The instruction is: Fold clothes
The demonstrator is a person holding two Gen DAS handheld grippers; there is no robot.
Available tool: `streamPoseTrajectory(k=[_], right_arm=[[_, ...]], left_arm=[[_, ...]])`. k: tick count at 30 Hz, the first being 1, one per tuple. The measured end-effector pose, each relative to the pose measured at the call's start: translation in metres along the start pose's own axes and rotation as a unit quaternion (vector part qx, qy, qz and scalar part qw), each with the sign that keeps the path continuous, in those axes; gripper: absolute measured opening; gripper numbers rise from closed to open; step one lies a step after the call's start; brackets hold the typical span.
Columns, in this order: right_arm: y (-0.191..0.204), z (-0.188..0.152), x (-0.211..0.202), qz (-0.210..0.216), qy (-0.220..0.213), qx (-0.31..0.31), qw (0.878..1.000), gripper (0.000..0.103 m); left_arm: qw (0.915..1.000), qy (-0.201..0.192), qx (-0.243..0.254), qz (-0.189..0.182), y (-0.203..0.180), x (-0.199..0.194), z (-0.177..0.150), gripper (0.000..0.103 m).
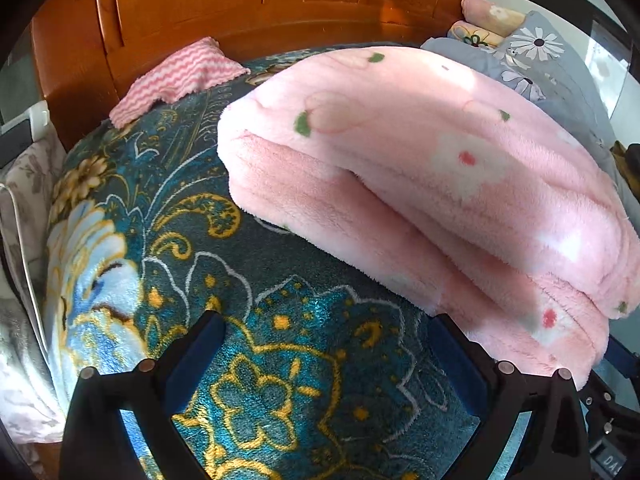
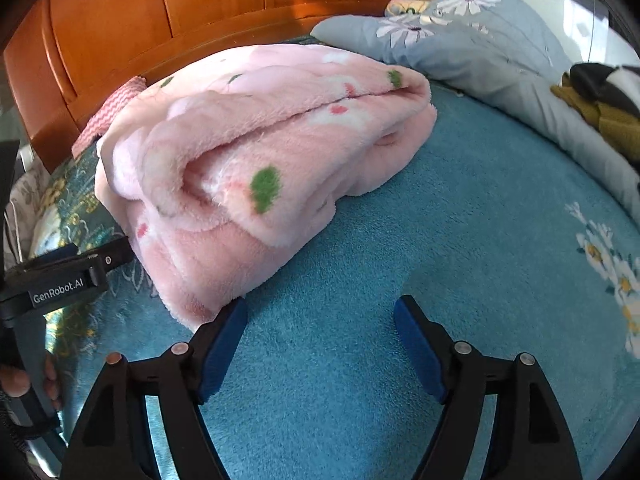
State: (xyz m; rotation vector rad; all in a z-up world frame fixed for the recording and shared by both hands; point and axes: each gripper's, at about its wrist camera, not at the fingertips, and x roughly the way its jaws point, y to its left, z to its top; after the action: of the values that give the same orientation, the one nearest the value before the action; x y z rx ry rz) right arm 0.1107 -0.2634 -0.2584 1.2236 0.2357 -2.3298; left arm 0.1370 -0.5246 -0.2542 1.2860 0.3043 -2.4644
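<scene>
While the folded pink fleece garment (image 2: 256, 152) is lying on the bed (image 2: 400, 240), both claws — left claw (image 1: 326, 332), right claw (image 2: 320, 316) — are hovering wide open, gripping nothing.

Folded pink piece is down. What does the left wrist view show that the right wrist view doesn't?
Left wrist only: the teal bedspread's gold floral pattern under the open left gripper, and the whole pink zigzag cloth.

Right wrist only: the dark and mustard clothes on the grey daisy quilt, plus the left gripper's body seen from the side.

Both: the folded pink fleece garment, free of all fingers, and the wooden headboard. The right gripper is open too.
</scene>
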Motion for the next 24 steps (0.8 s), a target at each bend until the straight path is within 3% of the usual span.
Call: streamPoseTrajectory(k=[24], right_arm=[[0.009, 0.015, -0.002, -0.02, -0.01, -0.004, 1.0, 0.087]], left_arm=[[0.9994, -0.029, -0.01, 0.018, -0.002, -0.004, -0.013, 0.103]])
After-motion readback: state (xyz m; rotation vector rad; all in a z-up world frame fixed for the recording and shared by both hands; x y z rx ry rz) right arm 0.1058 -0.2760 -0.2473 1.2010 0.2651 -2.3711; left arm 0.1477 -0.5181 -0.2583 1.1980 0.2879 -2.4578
